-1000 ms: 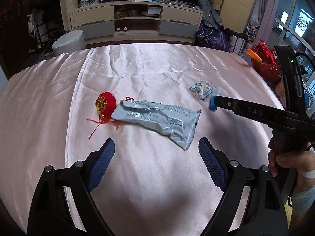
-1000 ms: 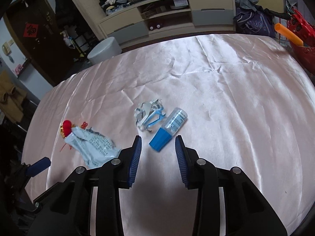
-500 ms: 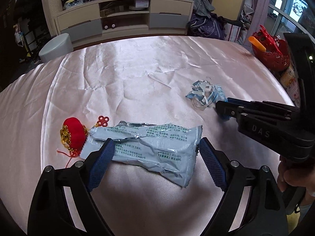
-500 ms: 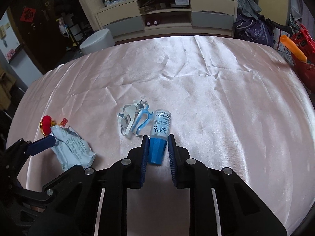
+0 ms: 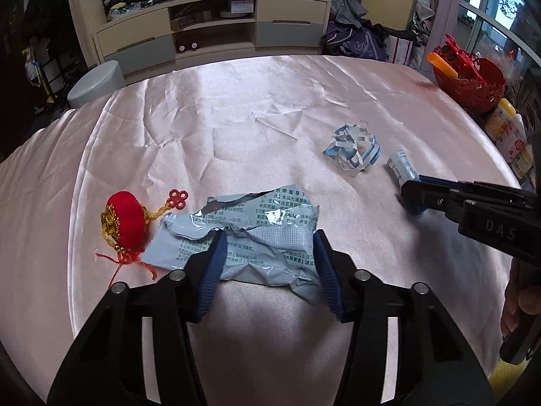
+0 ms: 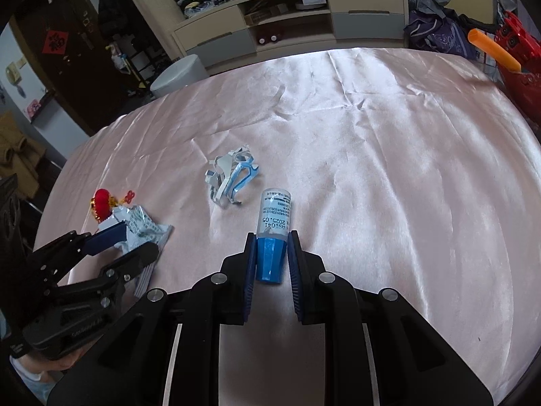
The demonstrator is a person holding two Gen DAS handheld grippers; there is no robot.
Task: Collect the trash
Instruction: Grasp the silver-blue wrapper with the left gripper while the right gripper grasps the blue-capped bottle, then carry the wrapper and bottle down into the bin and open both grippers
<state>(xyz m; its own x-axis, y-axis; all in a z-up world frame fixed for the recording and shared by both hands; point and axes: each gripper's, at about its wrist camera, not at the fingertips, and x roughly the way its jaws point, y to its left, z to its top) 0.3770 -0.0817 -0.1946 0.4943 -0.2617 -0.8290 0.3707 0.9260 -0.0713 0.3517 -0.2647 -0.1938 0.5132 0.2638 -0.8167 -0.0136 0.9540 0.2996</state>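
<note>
Three pieces of trash lay on the pink tablecloth (image 5: 270,108), none yet collected. The left gripper (image 5: 268,257) pinched the crumpled foil wrapper (image 5: 257,237) between its jaws beside the red ornament (image 5: 125,218), and the right gripper (image 6: 270,264) was pressed on the blue cap of the small bottle (image 6: 275,216). The shredded paper (image 6: 231,176) lay untouched near the bottle, and no bin was visible.

Right gripper (image 6: 269,261) fingers (image 6: 249,264) clamp vial (image 6: 272,233) by blue cap; crumpled mask (image 6: 230,177) just beyond; left gripper (image 6: 123,242) on foil wrapper (image 6: 147,228).
</note>
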